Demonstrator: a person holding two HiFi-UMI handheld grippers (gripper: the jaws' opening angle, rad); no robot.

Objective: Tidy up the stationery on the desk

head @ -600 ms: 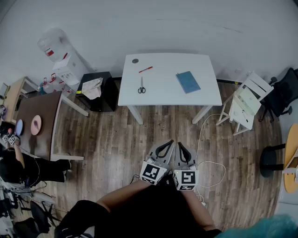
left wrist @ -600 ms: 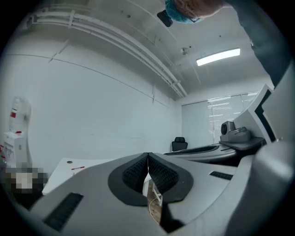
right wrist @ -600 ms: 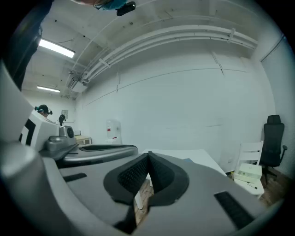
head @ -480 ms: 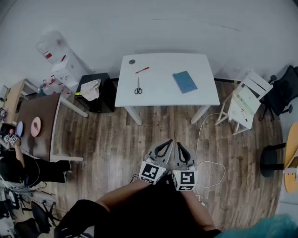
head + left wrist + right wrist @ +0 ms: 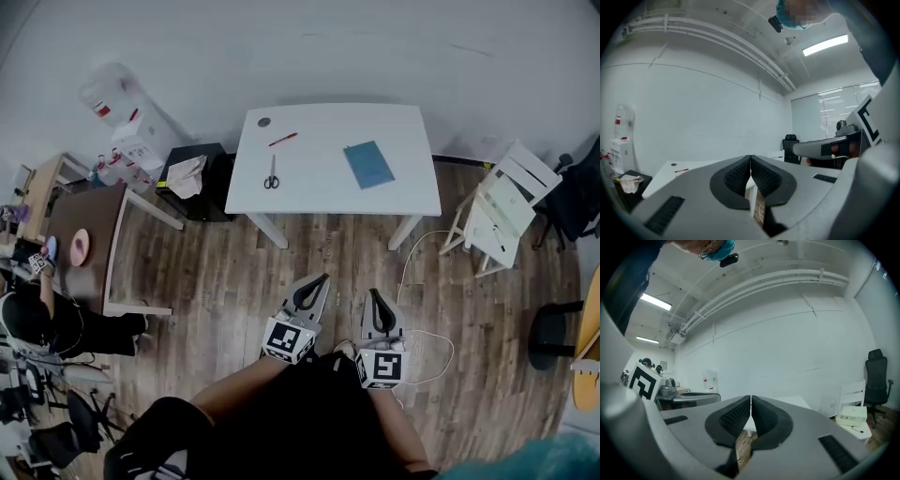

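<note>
I see a white desk standing on the wooden floor. A small dark round thing lies near its far left corner, with a red pen slanted just beside it. Scissors lie nearer the front on the left. A blue notebook lies well apart on the right.
</note>
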